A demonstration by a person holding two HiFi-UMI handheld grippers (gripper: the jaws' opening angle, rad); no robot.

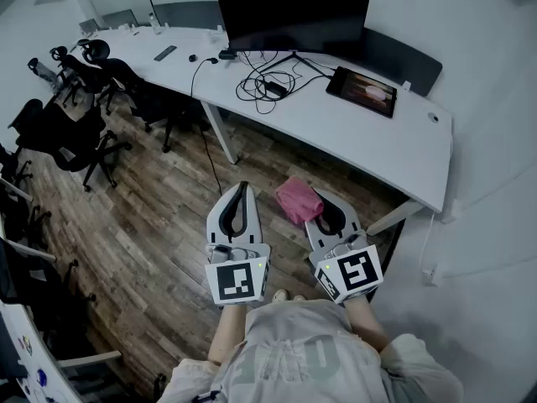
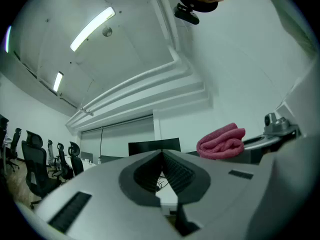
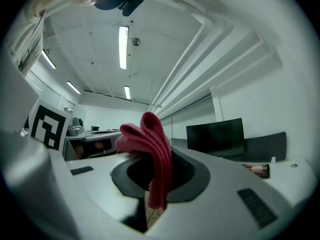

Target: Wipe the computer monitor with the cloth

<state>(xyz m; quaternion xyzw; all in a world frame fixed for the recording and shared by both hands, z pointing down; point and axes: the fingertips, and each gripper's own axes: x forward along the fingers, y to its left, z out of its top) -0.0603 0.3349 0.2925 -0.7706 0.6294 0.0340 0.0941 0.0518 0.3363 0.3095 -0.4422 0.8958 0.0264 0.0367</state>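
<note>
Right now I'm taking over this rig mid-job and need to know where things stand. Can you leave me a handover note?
Left gripper: jaws shut, empty.
Right gripper: shut on the folded pink cloth.
Monitor: on the white desk ahead, neither gripper near it.
Done: cloth is in hand.
Left: carry the cloth to the screen and wipe it.

White desk bearing monitor, tablet (tangled cables just beside)

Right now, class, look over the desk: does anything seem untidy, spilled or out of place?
Only the black cables, which lie in a loose tangle on the white desk below the monitor. Nothing looks spilled or broken.
</note>
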